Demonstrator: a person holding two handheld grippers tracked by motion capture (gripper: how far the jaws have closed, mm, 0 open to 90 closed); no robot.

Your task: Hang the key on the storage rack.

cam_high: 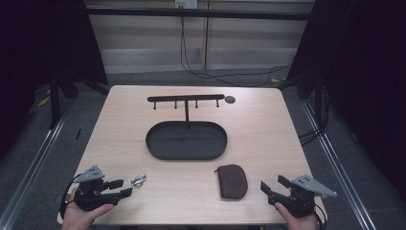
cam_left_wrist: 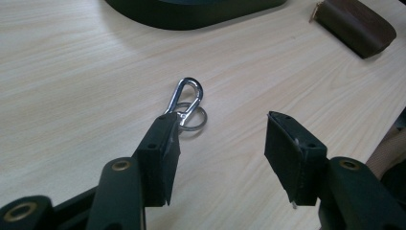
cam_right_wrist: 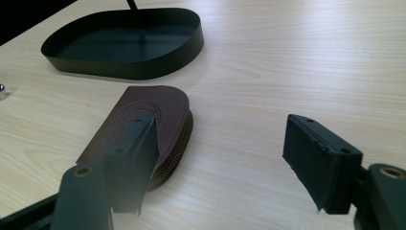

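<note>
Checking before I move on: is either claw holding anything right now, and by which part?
Nothing held. Both claws are open: left claw by the carabiner, right claw by the brown pouch.

left finger point(cam_left_wrist: 160, 153) hides the carabiner's point(cam_left_wrist: 188, 98) lower end.

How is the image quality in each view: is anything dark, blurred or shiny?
High view: dim, dark at both sides, table evenly lit. Left gripper view: carabiner sharp with bright glints. Right gripper view: near jaws soft, pouch fairly clear, tray slightly reflective inside.
</note>
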